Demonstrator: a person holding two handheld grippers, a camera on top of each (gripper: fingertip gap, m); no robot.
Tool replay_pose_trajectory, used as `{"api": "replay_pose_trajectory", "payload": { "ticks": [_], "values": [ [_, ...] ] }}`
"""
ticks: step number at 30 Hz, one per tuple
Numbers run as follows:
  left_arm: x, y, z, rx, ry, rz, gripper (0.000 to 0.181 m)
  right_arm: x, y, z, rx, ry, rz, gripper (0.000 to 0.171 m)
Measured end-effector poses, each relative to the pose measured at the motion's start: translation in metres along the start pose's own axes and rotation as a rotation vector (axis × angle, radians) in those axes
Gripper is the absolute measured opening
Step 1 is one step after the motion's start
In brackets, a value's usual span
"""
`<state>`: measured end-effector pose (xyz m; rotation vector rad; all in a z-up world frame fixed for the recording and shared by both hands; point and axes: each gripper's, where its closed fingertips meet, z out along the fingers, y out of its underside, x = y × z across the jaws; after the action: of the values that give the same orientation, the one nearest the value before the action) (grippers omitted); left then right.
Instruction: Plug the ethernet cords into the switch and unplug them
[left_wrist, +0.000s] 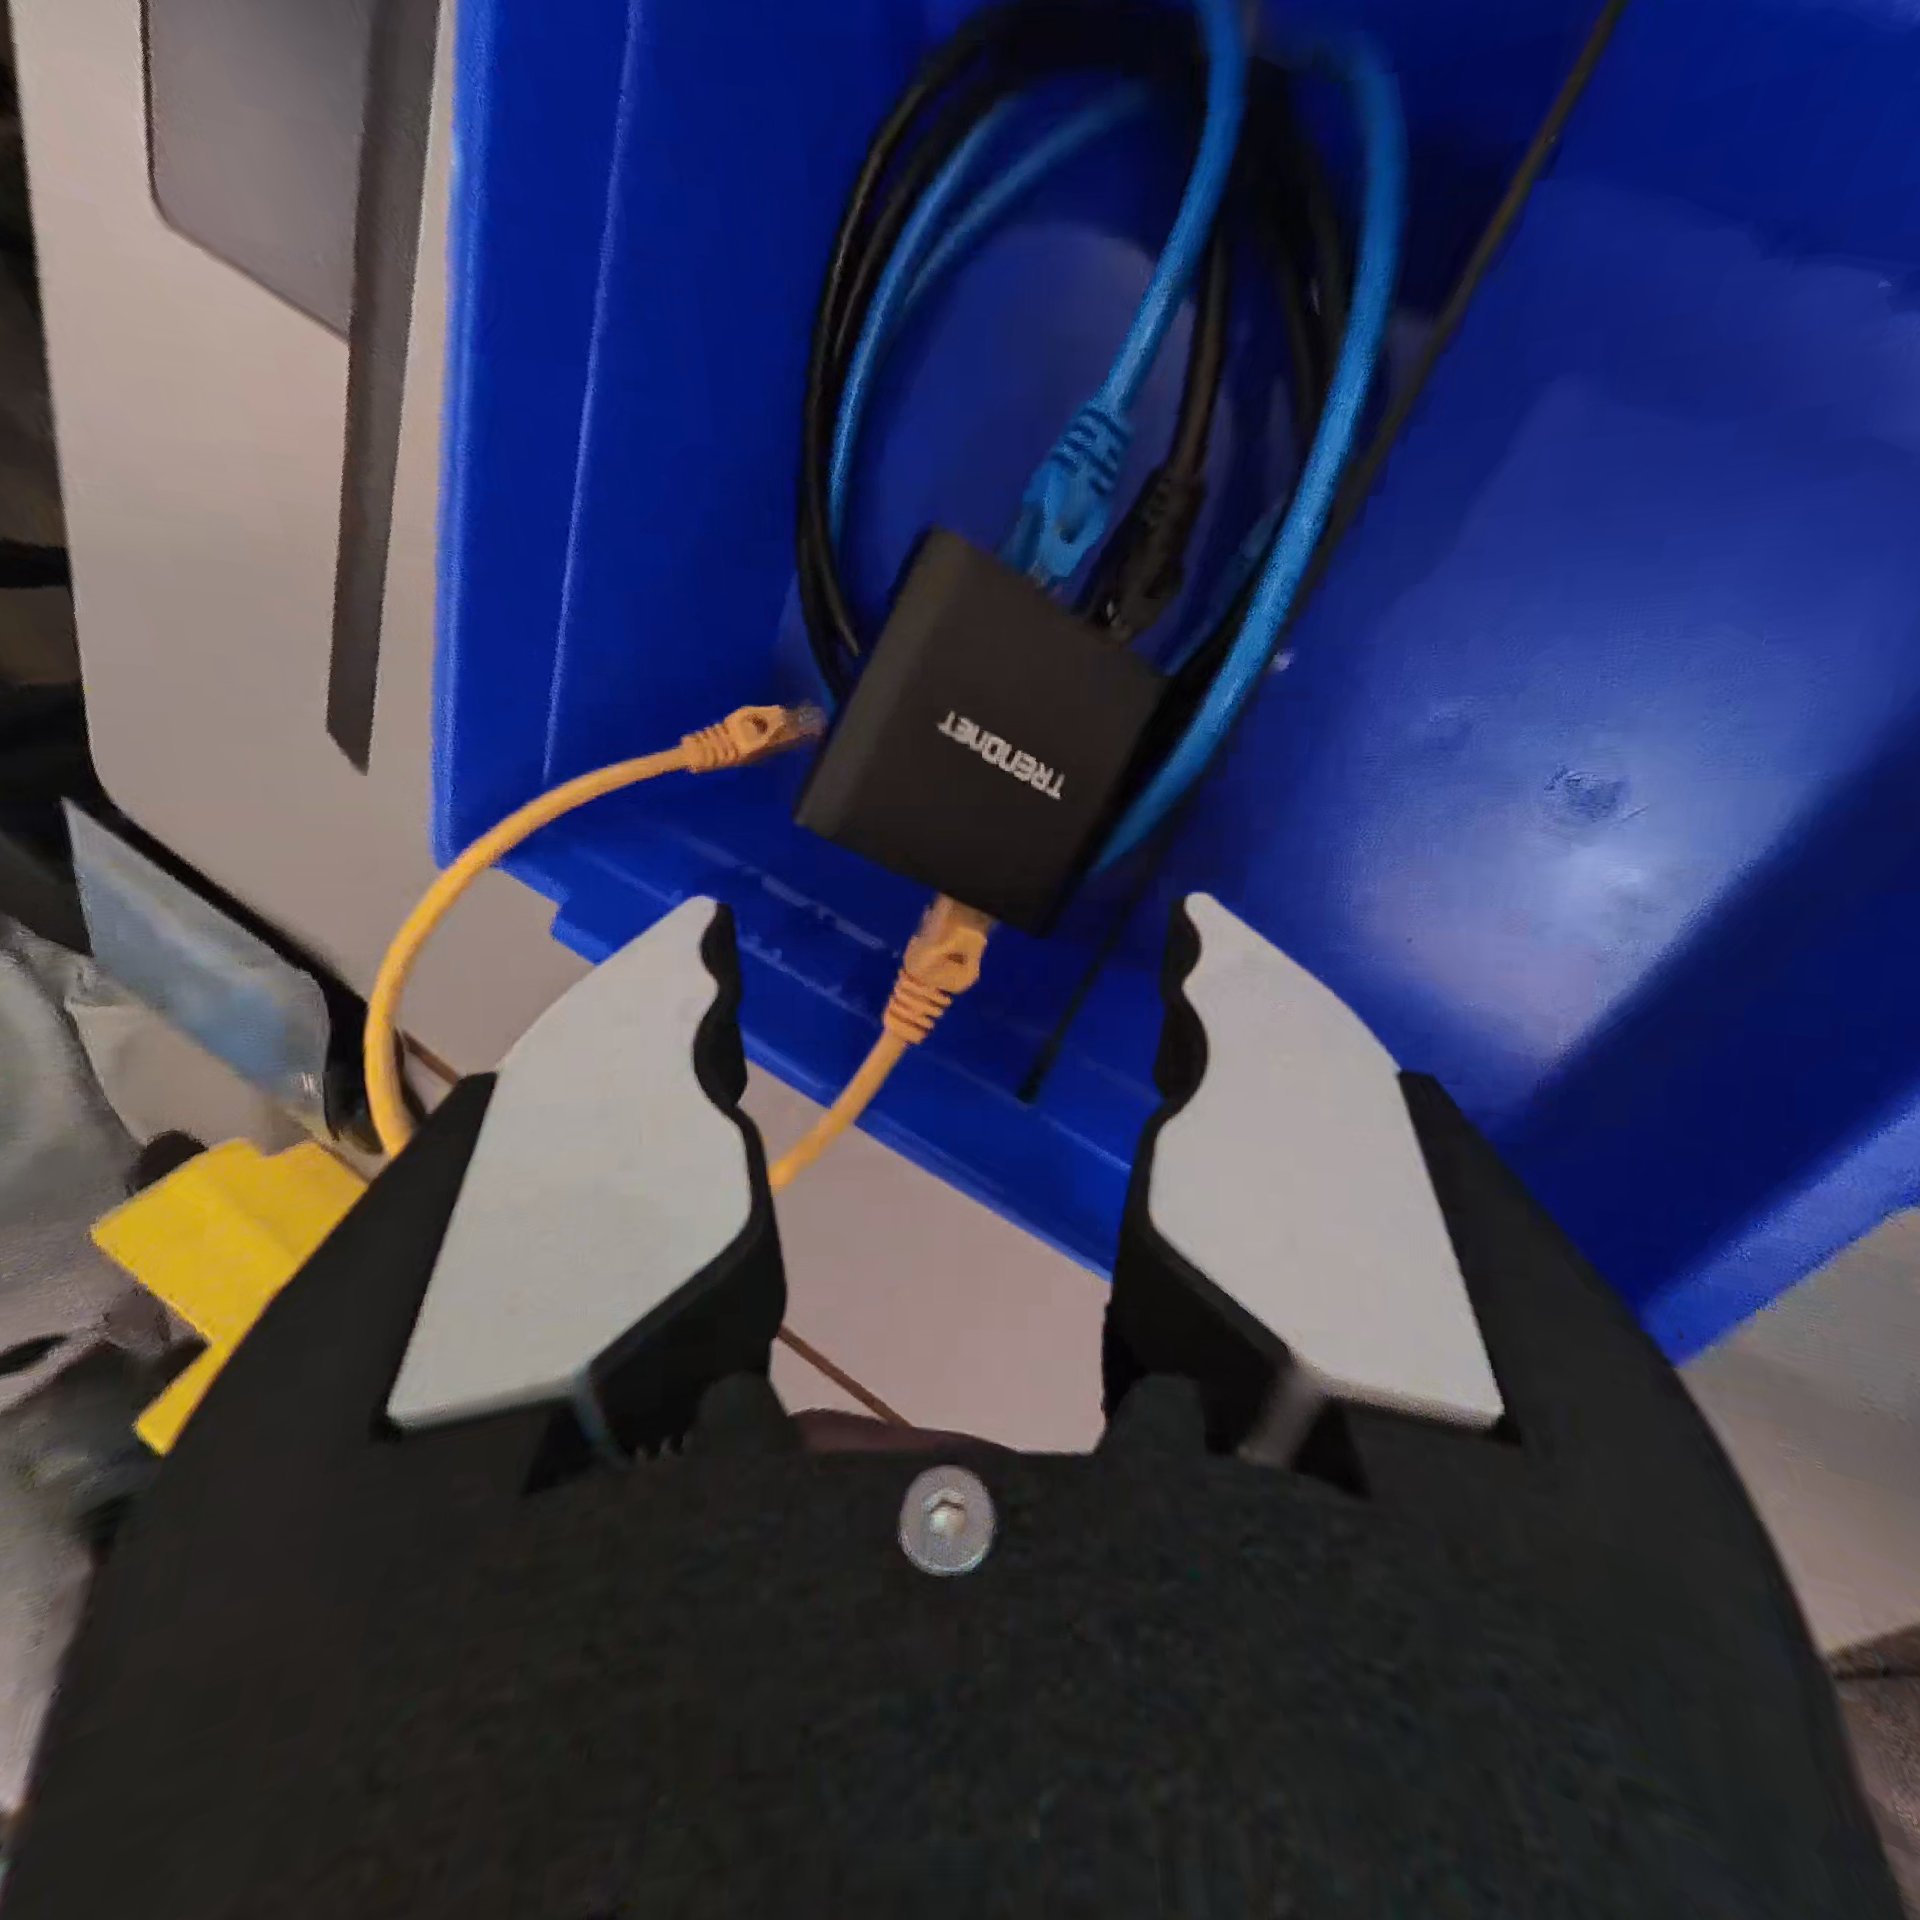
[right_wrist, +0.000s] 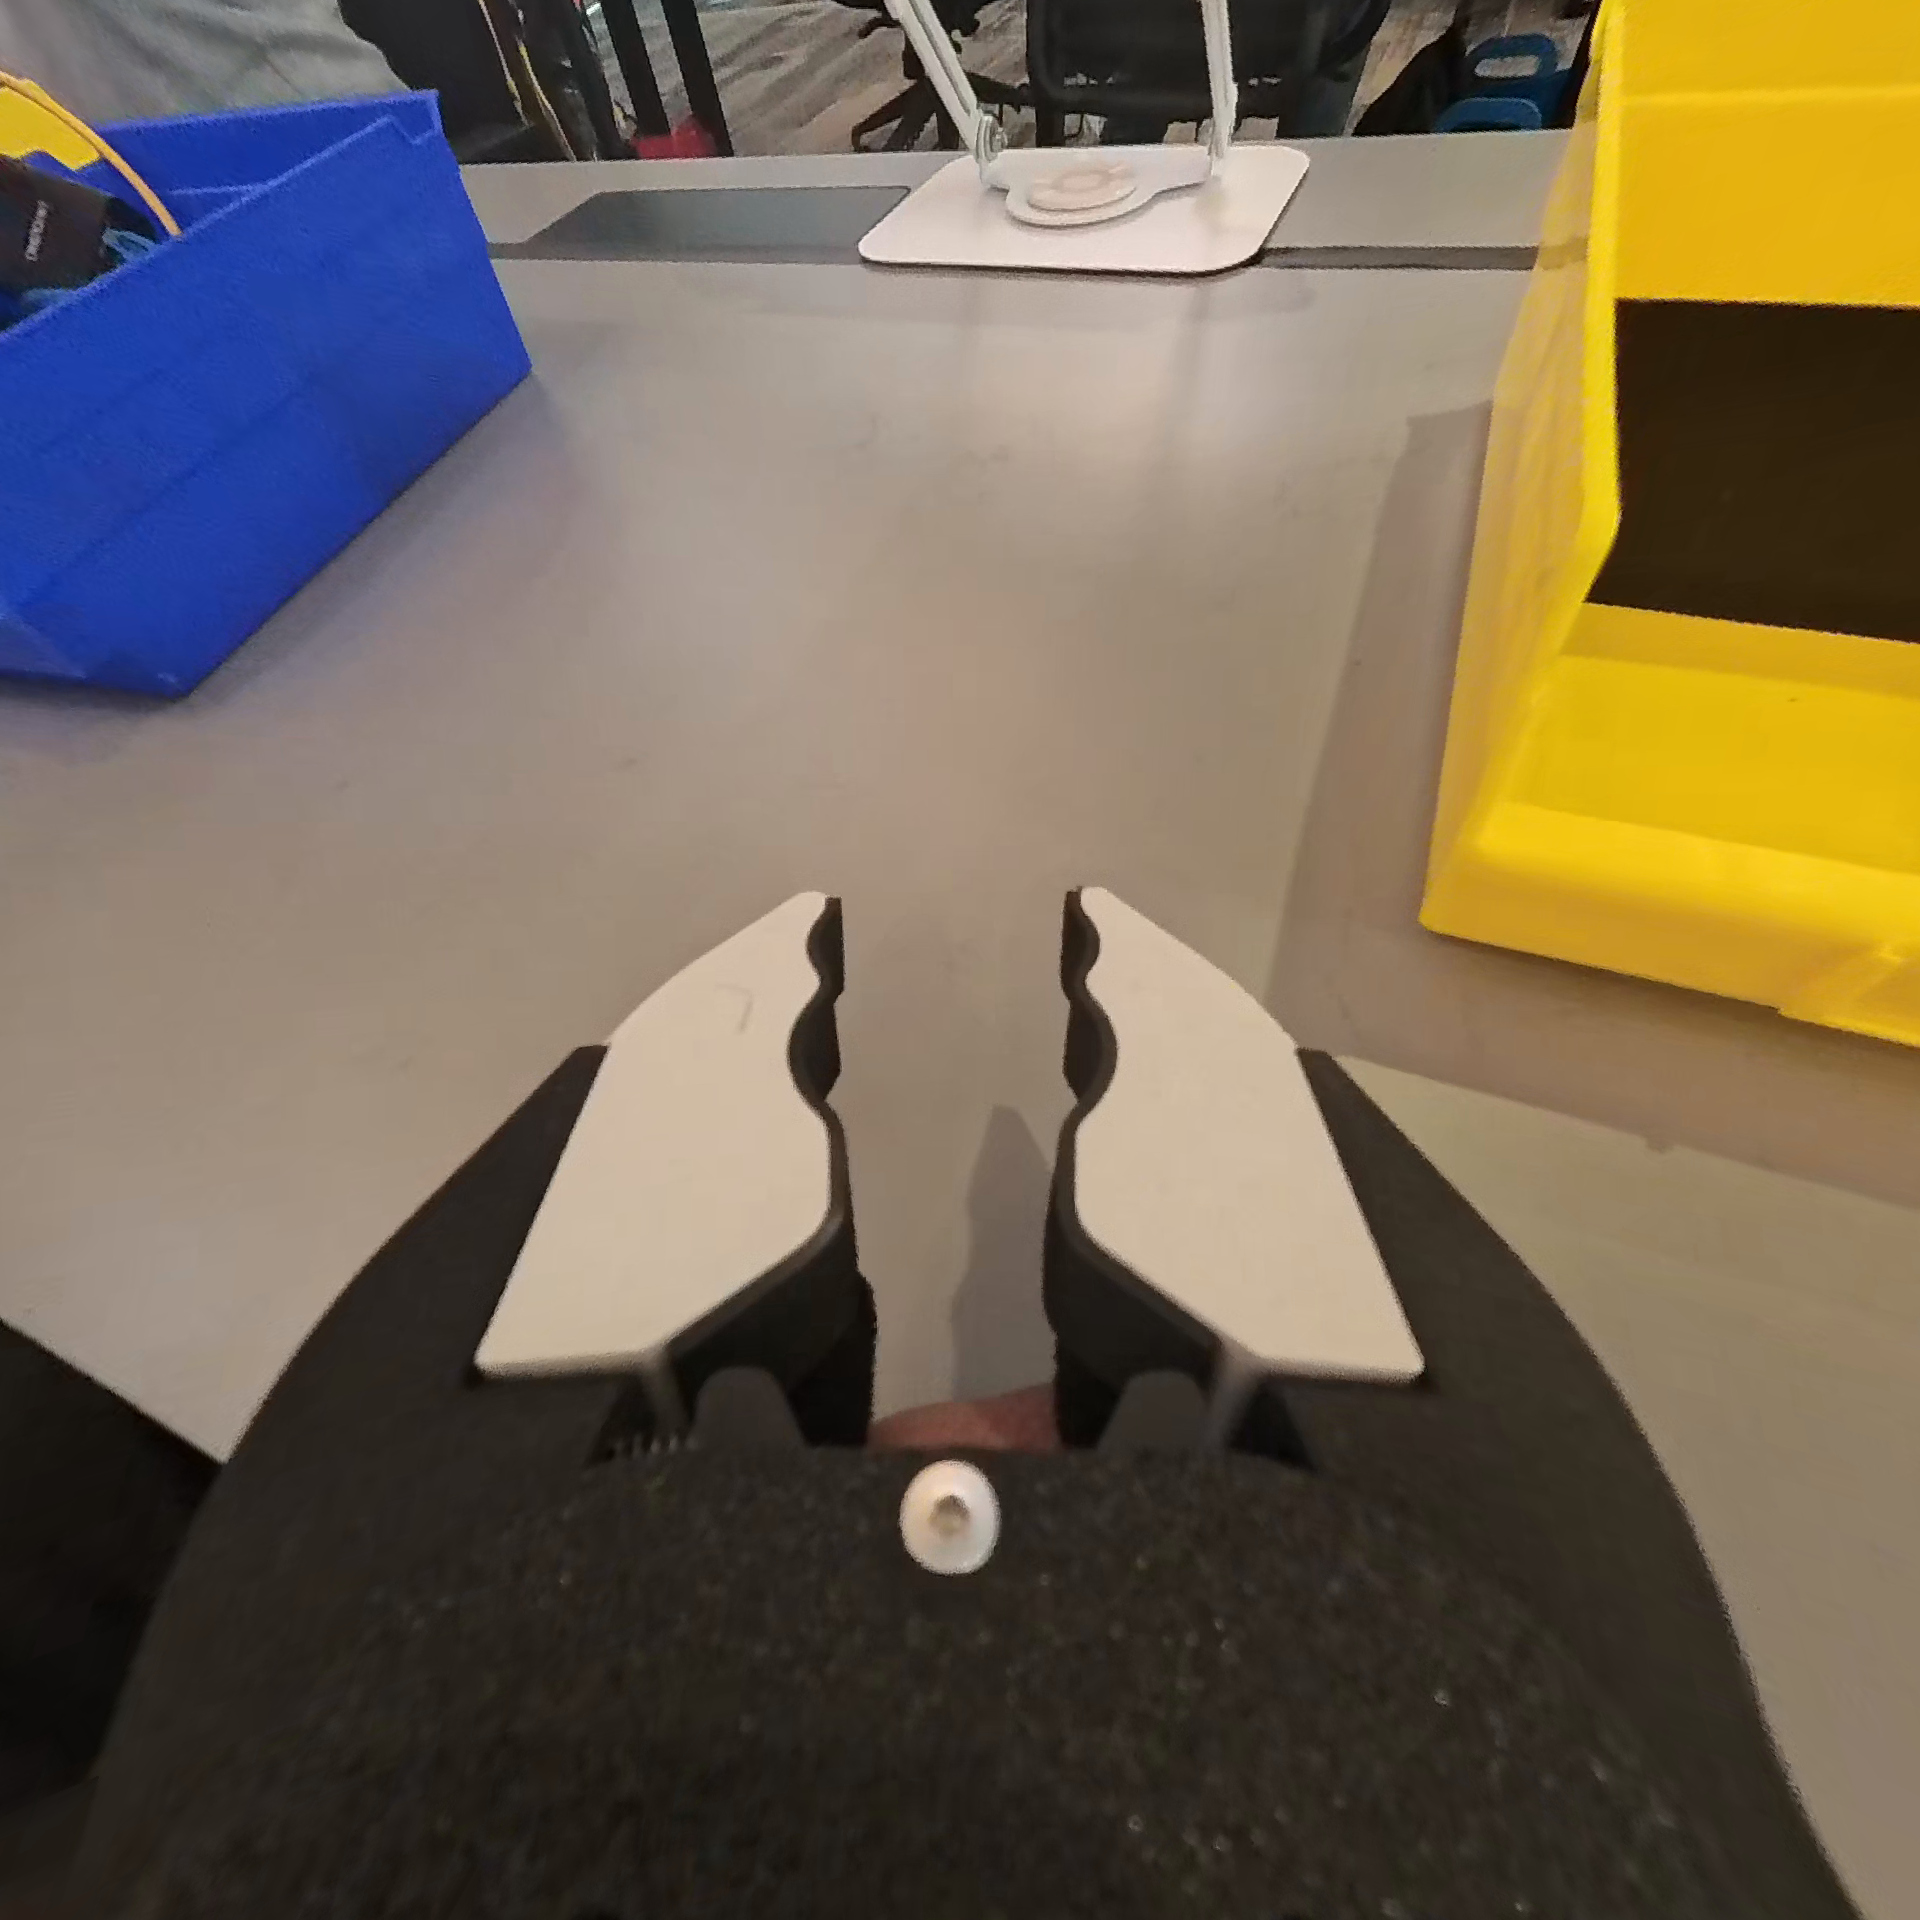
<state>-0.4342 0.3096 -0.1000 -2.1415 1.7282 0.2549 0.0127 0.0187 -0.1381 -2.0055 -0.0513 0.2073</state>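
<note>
In the left wrist view a small black switch (left_wrist: 971, 732) lies inside a blue bin (left_wrist: 1558, 623). A blue ethernet cord (left_wrist: 1081, 468) and a black cord (left_wrist: 1158, 530) are plugged into its far side. A yellow ethernet cord (left_wrist: 436, 935) loops over the bin's rim; one plug (left_wrist: 930, 977) sits in the switch's near side, the other plug (left_wrist: 743, 732) hangs free to the left of the switch. My left gripper (left_wrist: 951, 925) is open and empty, just below the switch. My right gripper (right_wrist: 951, 914) is open and empty above the grey table (right_wrist: 831, 623).
A thin black rod (left_wrist: 1299, 571) crosses the bin. The blue bin (right_wrist: 239, 395) also shows at far left in the right wrist view. A yellow bin (right_wrist: 1714, 623) stands on the right. A white stand base (right_wrist: 1091, 208) is at the table's back. Tip to tip, the grippers are about 55 centimeters apart.
</note>
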Motion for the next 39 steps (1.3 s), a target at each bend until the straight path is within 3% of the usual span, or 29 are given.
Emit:
{"api": "replay_pose_trajectory", "payload": {
  "ticks": [11,16,17,25,26,27,34,39],
  "values": [
    [0.009,-0.003,0.027,-0.071,0.301,0.049,0.072,-0.006,0.006,0.010,-0.038,-0.007,-0.031,0.040],
    [0.005,-0.003,0.019,-0.056,0.232,0.085,0.066,-0.011,0.006,0.015,-0.045,-0.029,-0.036,0.040],
    [0.001,-0.004,0.015,-0.043,0.200,0.089,0.055,-0.012,0.006,0.015,-0.047,-0.033,-0.035,0.040],
    [-0.008,-0.001,0.008,-0.046,0.081,0.128,0.053,-0.016,0.007,0.014,-0.045,-0.042,-0.034,0.040],
    [-0.009,-0.004,0.005,-0.029,0.076,0.125,0.048,-0.016,0.007,0.013,-0.043,-0.042,-0.036,0.040],
    [-0.009,-0.008,0.000,-0.001,0.086,0.121,0.029,-0.017,0.006,0.013,-0.041,-0.042,-0.038,0.040],
    [-0.009,-0.005,-0.008,-0.013,0.082,0.115,0.028,-0.025,0.006,0.015,-0.044,-0.062,-0.053,0.040],
    [-0.015,-0.016,-0.029,0.063,0.025,0.114,0.027,-0.029,0.005,0.014,-0.041,-0.064,-0.070,0.040]
  ]
}}
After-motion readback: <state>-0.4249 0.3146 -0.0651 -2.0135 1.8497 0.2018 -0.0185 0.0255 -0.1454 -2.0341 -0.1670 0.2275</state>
